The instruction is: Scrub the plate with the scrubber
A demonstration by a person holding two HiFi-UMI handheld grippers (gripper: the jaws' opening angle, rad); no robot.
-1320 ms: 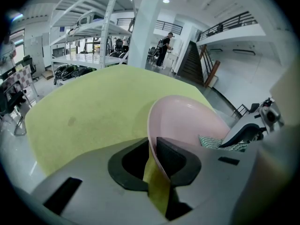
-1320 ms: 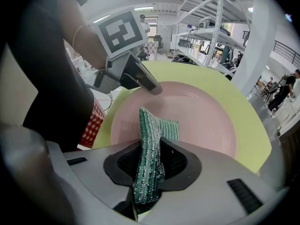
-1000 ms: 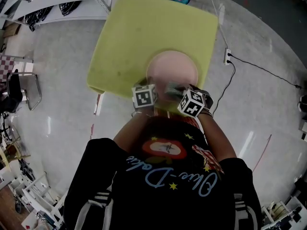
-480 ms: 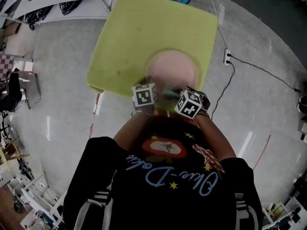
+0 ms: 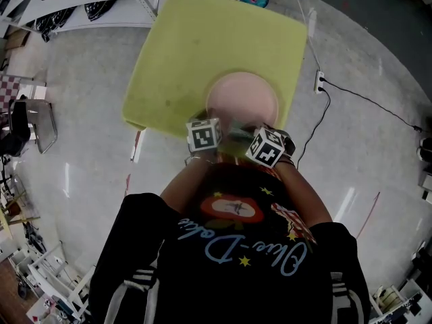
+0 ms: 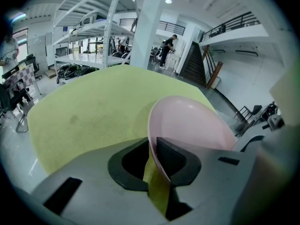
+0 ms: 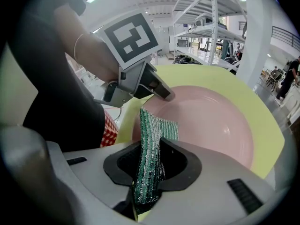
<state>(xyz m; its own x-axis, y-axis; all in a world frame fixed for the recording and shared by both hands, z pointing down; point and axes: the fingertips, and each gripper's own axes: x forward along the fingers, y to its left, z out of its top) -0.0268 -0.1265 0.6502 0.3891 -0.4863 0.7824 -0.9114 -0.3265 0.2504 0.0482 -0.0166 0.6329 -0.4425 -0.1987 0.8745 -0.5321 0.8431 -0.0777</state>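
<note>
Left gripper [image 6: 154,161] pinching plate [image 6: 193,124] rim, right gripper [image 7: 149,162] clamping scrubber [image 7: 157,127], both angled down

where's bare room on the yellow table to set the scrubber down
The table is bare left of the plate out to its left edge, and beyond the plate to the far edge. Right of the plate, only a thin strip. The near edge is crowded: the left gripper clamps the plate's rim and the right gripper holds the scrubber there.
</note>
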